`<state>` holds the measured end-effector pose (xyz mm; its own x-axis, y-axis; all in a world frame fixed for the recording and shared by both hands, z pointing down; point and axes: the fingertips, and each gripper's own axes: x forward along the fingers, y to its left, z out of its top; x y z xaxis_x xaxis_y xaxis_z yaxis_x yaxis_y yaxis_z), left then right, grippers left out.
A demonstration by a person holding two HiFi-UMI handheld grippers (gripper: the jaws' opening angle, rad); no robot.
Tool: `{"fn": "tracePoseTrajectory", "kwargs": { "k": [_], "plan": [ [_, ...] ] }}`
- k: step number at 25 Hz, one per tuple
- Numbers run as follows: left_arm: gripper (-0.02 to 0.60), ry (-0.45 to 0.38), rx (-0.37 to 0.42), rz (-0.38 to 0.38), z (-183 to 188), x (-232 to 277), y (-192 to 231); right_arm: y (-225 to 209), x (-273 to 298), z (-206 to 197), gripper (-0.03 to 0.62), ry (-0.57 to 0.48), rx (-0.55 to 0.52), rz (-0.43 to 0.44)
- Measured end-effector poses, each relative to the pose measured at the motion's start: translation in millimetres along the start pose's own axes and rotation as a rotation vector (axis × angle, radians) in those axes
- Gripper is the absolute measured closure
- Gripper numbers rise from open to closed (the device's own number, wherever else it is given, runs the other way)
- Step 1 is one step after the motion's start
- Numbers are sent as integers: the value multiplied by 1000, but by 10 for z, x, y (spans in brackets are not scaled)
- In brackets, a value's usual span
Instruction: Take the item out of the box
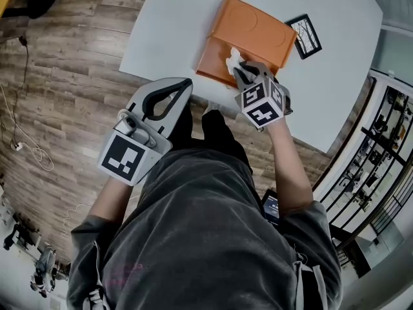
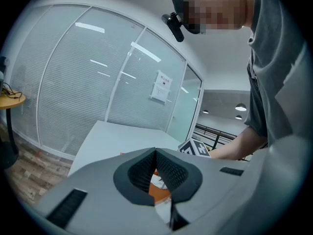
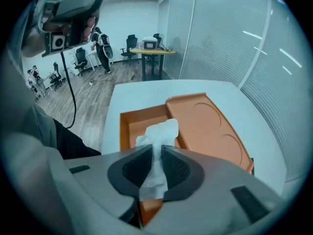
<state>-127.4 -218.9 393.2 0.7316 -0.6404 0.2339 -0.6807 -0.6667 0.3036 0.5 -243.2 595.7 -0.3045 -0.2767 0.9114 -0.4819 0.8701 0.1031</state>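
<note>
Fingers on right gripper pinch tissue over orange box, left gripper seemingly closed, empty

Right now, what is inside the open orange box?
The far part of the orange box shows only bare orange floor. The white tissue, pinched in the right gripper, hangs over the box. The near part is covered by tissue and gripper, so I cannot tell.

Open-plan office: glass partition walls, swivel chairs, a round desk, wood-look floor.
</note>
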Motion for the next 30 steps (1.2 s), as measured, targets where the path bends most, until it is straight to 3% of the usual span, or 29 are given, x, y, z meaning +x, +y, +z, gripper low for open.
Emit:
{"fn": "tracePoseTrajectory", "kwargs": {
  "k": [9, 18, 30],
  "plan": [
    [572, -22, 63, -16, 231, 83, -188, -63, -566, 349, 534, -229, 155, 23],
    [572, -49, 147, -24, 504, 198, -298, -253, -1150, 665, 534, -429, 214, 5],
    [572, -90, 205, -25, 805, 225, -639, -404, -1948, 683, 534, -603, 245, -41]
  ]
}}
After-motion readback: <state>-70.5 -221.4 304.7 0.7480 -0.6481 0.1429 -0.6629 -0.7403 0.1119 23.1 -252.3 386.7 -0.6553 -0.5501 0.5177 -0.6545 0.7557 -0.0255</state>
